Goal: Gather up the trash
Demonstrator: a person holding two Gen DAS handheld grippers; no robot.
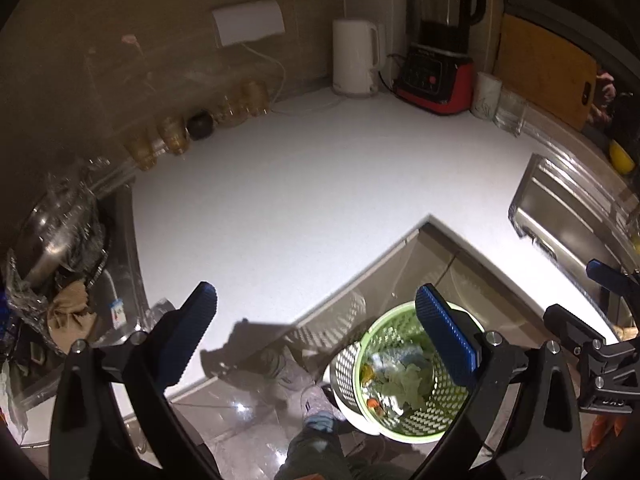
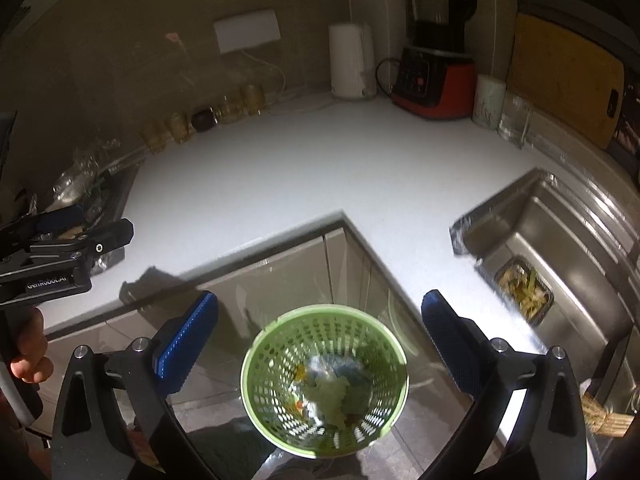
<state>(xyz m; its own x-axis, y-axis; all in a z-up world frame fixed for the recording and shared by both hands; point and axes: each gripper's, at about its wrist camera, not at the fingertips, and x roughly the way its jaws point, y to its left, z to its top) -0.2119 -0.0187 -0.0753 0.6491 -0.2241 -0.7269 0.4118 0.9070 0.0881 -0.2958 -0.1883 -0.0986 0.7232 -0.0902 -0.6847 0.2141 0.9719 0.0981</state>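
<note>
Right wrist: green trash basket (image 2: 324, 380) below, between parted jaws.

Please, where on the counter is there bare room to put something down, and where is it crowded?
The white countertop is bare across its middle, from the inner corner edge back toward the kettle. Crowded: the jars along the left wall, the blender, cup and glass mug in the back corner. The sink holds a food tray.

Only thing I can actually read is "GenRobot.AI" on the left gripper (image 2: 60, 240), far left side. Everything else is too blurry.
</note>
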